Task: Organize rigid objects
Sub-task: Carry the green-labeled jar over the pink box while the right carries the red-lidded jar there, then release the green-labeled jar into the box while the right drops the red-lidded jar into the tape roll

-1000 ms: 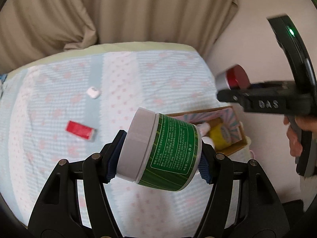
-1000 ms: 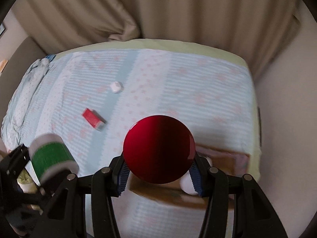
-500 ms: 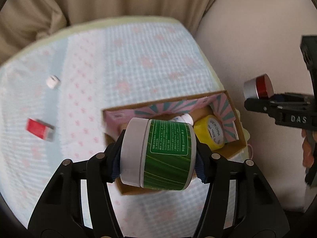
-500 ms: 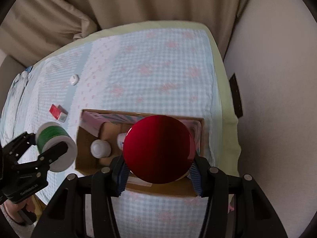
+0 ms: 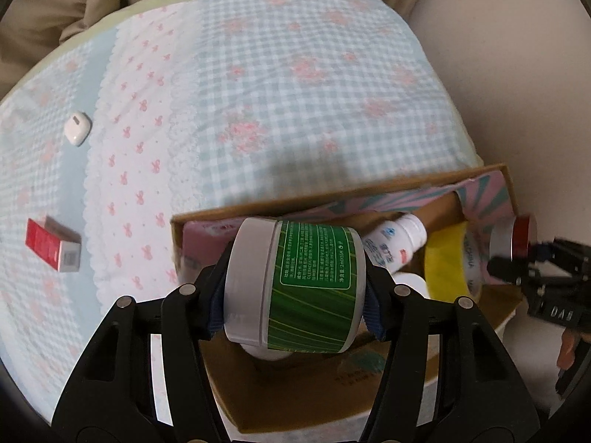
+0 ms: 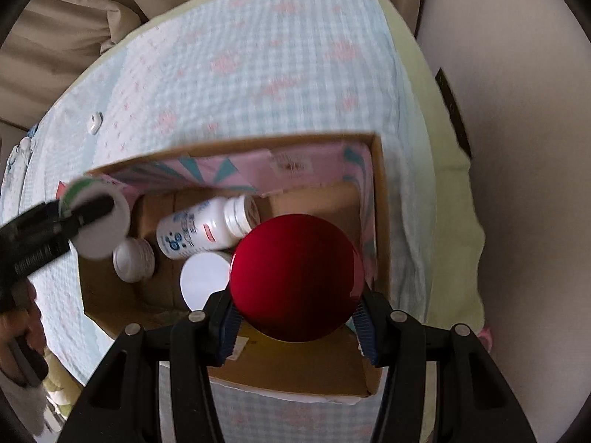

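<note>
My left gripper (image 5: 295,295) is shut on a green-labelled white jar (image 5: 295,284), held sideways over the left end of the open cardboard box (image 5: 369,192). It also shows in the right wrist view (image 6: 96,221). My right gripper (image 6: 295,313) is shut on a red-topped round tin (image 6: 295,277), held over the right part of the box (image 6: 380,221); the tin shows in the left wrist view (image 5: 517,236). Inside the box lie a white bottle (image 6: 207,229), a small white jar (image 6: 133,258), a white lid (image 6: 205,280) and a yellow tape roll (image 5: 447,262).
The box sits on a bed with a checked floral cover (image 5: 295,92), near its right edge by a wall (image 6: 517,147). A red and white small box (image 5: 53,245) and a white earbud case (image 5: 77,129) lie on the cover to the left. Curtains hang behind.
Both grippers have moved down closer to the box with their loads. The box now fills more of both views, and the jar and tin sit over its opening.
</note>
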`<state>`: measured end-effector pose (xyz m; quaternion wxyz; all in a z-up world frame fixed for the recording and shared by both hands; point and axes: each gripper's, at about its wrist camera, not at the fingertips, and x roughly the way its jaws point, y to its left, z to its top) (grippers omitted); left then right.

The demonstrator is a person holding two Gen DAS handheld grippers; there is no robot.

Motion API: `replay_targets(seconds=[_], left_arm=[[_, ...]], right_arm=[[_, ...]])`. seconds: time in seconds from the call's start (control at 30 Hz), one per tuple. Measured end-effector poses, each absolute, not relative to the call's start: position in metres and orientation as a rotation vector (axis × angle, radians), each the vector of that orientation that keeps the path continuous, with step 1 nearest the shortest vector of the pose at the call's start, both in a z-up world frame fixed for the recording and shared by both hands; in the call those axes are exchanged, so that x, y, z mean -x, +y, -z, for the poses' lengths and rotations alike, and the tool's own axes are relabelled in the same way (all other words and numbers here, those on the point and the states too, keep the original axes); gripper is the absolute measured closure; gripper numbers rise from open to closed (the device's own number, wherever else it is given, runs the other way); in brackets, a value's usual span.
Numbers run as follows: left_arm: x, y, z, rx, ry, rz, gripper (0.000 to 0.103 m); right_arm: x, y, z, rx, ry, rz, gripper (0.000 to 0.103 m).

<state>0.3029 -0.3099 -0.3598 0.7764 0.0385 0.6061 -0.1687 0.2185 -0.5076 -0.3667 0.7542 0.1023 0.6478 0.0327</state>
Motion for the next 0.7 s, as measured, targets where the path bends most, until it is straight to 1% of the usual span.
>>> replay_targets(seconds=[0.13, 0.17, 0.2, 0.23, 0.3, 0.33, 0.53, 0.7], left_arm=[[-0.308, -0.316, 0.365, -0.122, 1.354, 0.386, 0.048], [-0.308, -0.316, 0.365, -0.125, 1.364, 0.38, 0.044], [-0.308, -0.315, 0.363, -0.135, 1.362, 0.362, 0.019], [-0.308, -0.314, 0.36, -0.139, 1.357, 0.348, 0.0], [-0.308, -0.308, 0.352, -0.113, 1.336, 0.342, 0.0], [-0.308, -0.306, 0.349, -0.102, 1.334, 0.338, 0.0], [-0.3, -0.28, 0.328, -0.04, 1.316, 0.298, 0.0], [-0.291, -0.27, 0.308, -0.052, 1.289, 0.292, 0.0]], right_arm=[[-0.221, -0.504, 0.374, -0.217, 1.446, -0.102, 0.054], [-0.221, -0.502, 0.375, -0.199, 1.452, -0.095, 0.054], [-0.221, -0.502, 0.376, -0.18, 1.45, -0.08, 0.051], [-0.219, -0.502, 0.375, -0.161, 1.431, -0.064, 0.043], [-0.216, -0.501, 0.371, -0.205, 1.405, -0.108, 0.003], [-0.214, -0.5, 0.368, -0.239, 1.394, -0.145, 0.0], [-0.195, -0.487, 0.346, -0.13, 1.325, -0.134, 0.0], [-0.191, -0.492, 0.333, -0.153, 1.308, -0.117, 0.0]])
